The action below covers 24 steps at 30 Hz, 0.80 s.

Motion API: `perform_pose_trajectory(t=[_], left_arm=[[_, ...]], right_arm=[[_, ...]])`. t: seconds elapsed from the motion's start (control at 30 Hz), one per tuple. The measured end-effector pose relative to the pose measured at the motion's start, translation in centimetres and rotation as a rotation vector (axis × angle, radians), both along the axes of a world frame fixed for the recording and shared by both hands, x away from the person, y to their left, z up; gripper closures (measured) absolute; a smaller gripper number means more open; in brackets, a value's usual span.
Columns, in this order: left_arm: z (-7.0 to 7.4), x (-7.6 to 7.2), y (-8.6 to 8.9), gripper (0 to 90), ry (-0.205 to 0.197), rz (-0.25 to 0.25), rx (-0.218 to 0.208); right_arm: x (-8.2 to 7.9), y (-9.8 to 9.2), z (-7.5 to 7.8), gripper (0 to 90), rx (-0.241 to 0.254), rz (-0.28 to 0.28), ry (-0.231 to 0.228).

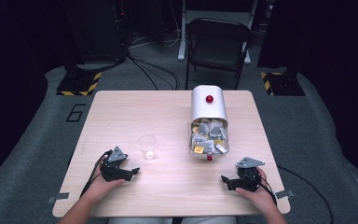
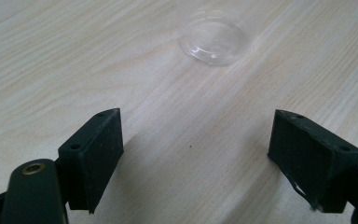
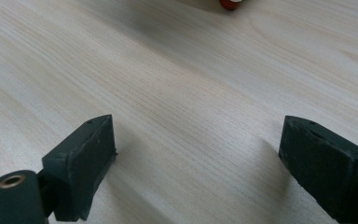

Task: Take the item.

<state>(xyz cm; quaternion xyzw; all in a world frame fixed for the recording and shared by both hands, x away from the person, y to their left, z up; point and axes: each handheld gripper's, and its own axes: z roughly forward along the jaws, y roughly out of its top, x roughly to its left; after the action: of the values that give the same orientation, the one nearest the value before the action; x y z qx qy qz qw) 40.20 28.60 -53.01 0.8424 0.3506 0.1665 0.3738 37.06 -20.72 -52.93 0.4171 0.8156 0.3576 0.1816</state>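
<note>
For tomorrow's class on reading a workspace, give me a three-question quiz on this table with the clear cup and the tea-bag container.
1. True or false: the clear plastic cup stands upright with nothing in it.
2. Which tongs are nearer the cup? A) left tongs B) right tongs
3. Fill in: the white container lies on its ____, tea bags showing at its open end.

Key: 1 true; 2 A; 3 side. Both tongs rest open on the wooden table, holding nothing.
</note>
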Motion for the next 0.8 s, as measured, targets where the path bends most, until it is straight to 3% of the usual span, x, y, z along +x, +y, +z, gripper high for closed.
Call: perform_pose_trajectory(t=[0.17,0.8], left_arm=[[0.09,0.00,0.02,16.3,0.016,-0.009,0.003],[0.15,0.00,0.17,23.5,0.006,0.015,-0.007]], right_arm=[[-0.01,0.05,-0.01,10.2,0.002,-0.006,-0.001],[-0.02,0.03,0.00,10.3,0.001,-0.004,0.000]])
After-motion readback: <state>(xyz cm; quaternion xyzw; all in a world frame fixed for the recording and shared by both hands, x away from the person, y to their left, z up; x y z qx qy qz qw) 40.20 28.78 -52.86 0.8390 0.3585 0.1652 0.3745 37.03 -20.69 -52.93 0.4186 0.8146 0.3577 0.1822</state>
